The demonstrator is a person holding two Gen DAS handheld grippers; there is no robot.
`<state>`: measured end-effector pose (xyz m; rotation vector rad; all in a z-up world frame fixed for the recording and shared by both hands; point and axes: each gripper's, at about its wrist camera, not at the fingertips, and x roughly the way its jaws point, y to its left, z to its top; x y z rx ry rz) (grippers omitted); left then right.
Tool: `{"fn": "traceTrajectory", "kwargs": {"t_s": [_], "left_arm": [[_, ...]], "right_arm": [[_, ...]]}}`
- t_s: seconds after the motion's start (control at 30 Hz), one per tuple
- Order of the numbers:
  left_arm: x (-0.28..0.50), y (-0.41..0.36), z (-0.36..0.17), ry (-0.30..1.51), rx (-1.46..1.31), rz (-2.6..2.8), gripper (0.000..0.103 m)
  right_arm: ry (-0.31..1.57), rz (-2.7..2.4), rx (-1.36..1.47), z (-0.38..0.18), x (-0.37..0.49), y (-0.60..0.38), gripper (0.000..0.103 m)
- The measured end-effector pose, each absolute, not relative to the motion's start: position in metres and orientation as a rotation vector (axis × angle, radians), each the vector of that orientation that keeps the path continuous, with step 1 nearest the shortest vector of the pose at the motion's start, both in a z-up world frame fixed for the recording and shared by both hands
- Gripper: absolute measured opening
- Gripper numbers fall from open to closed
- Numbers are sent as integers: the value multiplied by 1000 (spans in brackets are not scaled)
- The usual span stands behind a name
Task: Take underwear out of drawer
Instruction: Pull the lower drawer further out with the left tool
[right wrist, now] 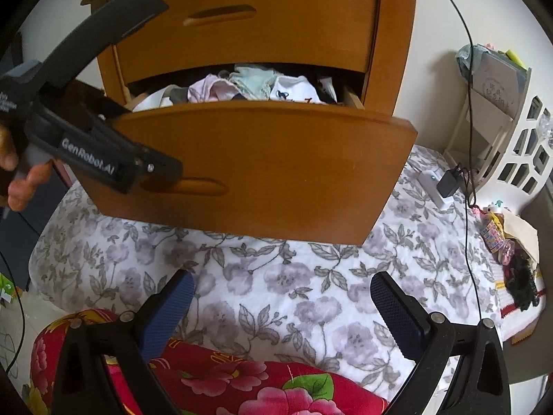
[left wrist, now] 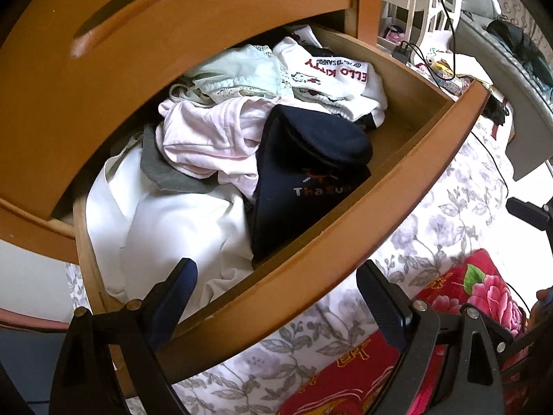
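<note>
The wooden drawer (left wrist: 349,228) stood pulled well out of the chest (right wrist: 249,27), its curved front (right wrist: 262,169) hanging over a bed covered in a grey-flowered quilt (right wrist: 311,290). Inside lay a heap of underwear and other garments: a pale green lace-edged pair (left wrist: 235,72) toward the back, a white piece printed with red lettering (left wrist: 331,72) beside it, a pale pink one (left wrist: 207,138) in the middle, a dark navy item (left wrist: 311,173) leaning against the inside of the drawer front, and white fabric (left wrist: 166,228) filling the near end. The left tool (left wrist: 276,297) hovered over the drawer's near corner with its fingers spread wide and nothing between them, one blue pad (left wrist: 176,304) above the white fabric and the other outside the front panel. Seen from the right side, a hand (right wrist: 20,180) held that tool's handle beside the drawer front. The right tool (right wrist: 283,311) hung back over the quilt, likewise wide apart and empty, above a red floral cushion (right wrist: 221,380).
</note>
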<state>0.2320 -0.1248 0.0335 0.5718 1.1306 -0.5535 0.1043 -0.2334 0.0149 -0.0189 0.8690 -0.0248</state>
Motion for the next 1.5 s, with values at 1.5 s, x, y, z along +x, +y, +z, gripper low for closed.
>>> {"fn": "traceTrajectory", "kwargs": {"t_s": [1.5], "left_arm": [[214,-81,101,987,394,-508,92]], "right_arm": [[793,-38,-34,53,69,-230,103]]}}
